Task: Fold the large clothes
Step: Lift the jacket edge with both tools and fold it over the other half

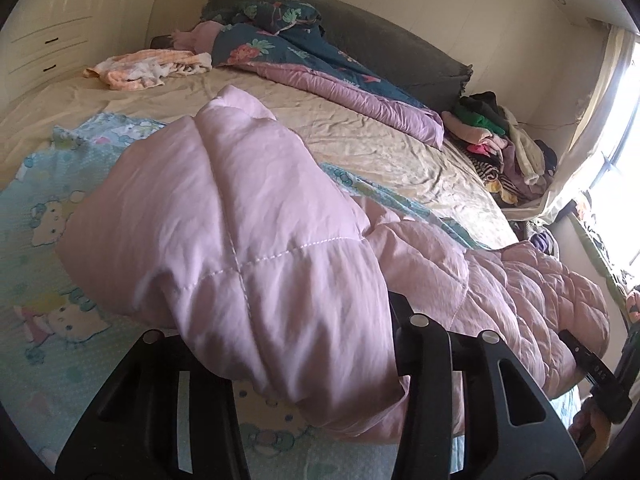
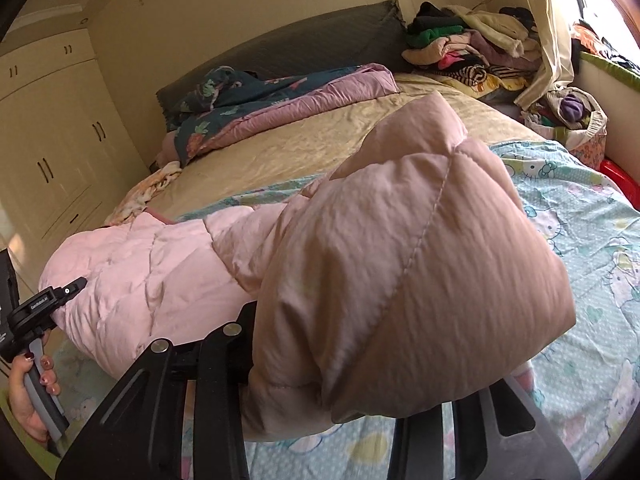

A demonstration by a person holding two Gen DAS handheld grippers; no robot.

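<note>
Basically, bed (image 1: 360, 136) is filling both views, tan sheet showing across its far half. Grey headboard (image 1: 360, 36) is standing against the back wall. Cream wardrobe (image 2: 48, 136) is standing beside the bed, on the left in both views. Cartoon-cat sheet (image 1: 44, 216) is lying over the near half of the bed. Dark floral quilt (image 1: 304, 60) with a mauve underside is lying bunched along the headboard. Clothes pile (image 2: 468, 48) is sitting at the far corner by the curtain (image 2: 540, 20) and window. Striped orange-and-white cloth (image 1: 148, 68) is lying on the tan sheet near the wardrobe side.

Pink quilted coat (image 1: 248, 216) is lying across the cat sheet at the near edge of the bed, stretched between the two grippers, both ends lifted off the sheet and bulging toward the cameras.

Left gripper (image 1: 320, 360) is gripping one end of the coat: fabric is bunched between its black fingers (image 1: 416, 360) and draping over them, hiding the tips. Right gripper (image 2: 336, 376) is clamping the other end the same way, padding ballooning over its fingers (image 2: 216, 364), tips hidden.

Right-wrist view is catching the left gripper's handle at the left edge, held by a hand (image 2: 28, 396) with dark red nails. Left-wrist view is showing part of the right gripper's body at the right edge, pressed against the coat.
</note>
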